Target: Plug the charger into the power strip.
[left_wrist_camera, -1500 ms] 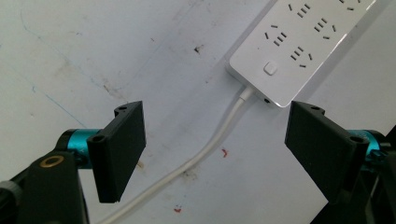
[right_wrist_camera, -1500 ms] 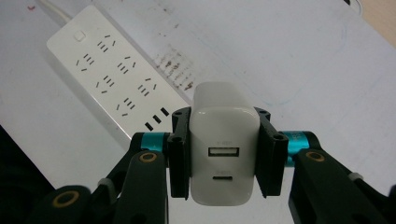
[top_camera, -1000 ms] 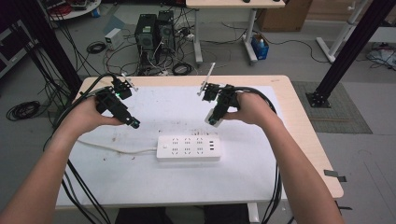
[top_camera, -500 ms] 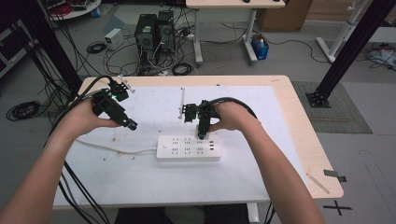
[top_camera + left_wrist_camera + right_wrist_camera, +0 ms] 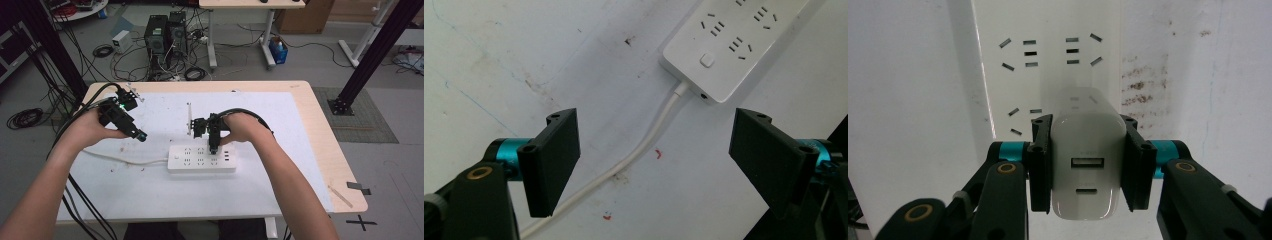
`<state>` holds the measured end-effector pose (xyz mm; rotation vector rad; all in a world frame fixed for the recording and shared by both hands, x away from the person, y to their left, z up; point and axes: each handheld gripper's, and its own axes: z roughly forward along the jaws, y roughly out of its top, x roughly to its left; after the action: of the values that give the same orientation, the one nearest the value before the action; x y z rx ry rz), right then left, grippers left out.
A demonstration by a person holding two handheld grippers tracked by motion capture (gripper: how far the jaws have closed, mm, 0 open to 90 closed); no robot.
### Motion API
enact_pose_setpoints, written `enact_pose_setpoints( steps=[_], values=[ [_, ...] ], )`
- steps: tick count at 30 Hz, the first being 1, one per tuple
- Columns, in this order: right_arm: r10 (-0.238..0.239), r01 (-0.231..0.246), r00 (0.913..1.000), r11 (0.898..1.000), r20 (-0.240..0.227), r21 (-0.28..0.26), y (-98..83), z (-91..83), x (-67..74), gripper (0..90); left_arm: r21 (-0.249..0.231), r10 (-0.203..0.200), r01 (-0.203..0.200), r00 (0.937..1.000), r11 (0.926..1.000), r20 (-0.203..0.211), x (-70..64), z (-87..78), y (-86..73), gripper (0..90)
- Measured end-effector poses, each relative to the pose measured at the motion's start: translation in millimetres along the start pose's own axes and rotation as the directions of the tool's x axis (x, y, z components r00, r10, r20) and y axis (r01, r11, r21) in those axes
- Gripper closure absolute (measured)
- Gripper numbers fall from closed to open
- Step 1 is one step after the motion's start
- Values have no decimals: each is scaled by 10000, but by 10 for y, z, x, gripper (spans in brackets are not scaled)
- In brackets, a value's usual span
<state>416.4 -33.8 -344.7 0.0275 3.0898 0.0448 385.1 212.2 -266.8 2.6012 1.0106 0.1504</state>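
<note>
A: What is the right claw (image 5: 1087, 165) carrying?

B: A white charger block (image 5: 1088, 165), boxy with rounded corners. The face turned to the right gripper view has two ports, a wide flat one above a small oval one. The jaws are clenched on its two sides, one black pad pressed flat against each.

A: And where is it over the bench?

B: Right above the white power strip (image 5: 1048, 60), which runs away from the camera in that view, with its rows of slotted sockets beyond the block. From the high view the right claw (image 5: 214, 145) points straight down at the strip (image 5: 201, 159), toward its right half. Whether the block's prongs already touch a socket I cannot tell; the block hides them.

A: How is the right hand (image 5: 240, 127) set?

B: The forearm comes in from the lower right, the wrist bends inward, and the hand sits on top of the tool with the cable looping over it.

A: The left side?

B: The left hand (image 5: 92, 127) holds its tool near the left edge of the white-topped bench (image 5: 300, 150), tilted down and to the right. The left claw (image 5: 659, 160) is released, its jaws standing wide apart with nothing between them. Beneath it lie the strip's white cord (image 5: 644, 145) and the strip's end with its square button (image 5: 707, 60), well apart from the jaws.
</note>
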Motion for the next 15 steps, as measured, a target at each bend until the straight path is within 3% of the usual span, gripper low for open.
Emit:
enact_pose_setpoints(
  steps=[8, 12, 15],
  values=[
    [-539, 538, 9985, 9985, -74, -28, -1, 26, 0, 630, 72, -12, 11, 10000, 10000, 67, 2, 31, -12, 206],
    [-512, 512, 9986, 9987, -110, -21, 0, 27, -11, 630, 117, 32, -33, 9999, 9999, 105, 0, 50, -12, 206],
    [-772, 770, 9970, 9968, 66, 223, 36, 55, 18, 631, 120, -4, 3, 9999, 9999, 119, -1, 59, -12, 206]
  ],
)
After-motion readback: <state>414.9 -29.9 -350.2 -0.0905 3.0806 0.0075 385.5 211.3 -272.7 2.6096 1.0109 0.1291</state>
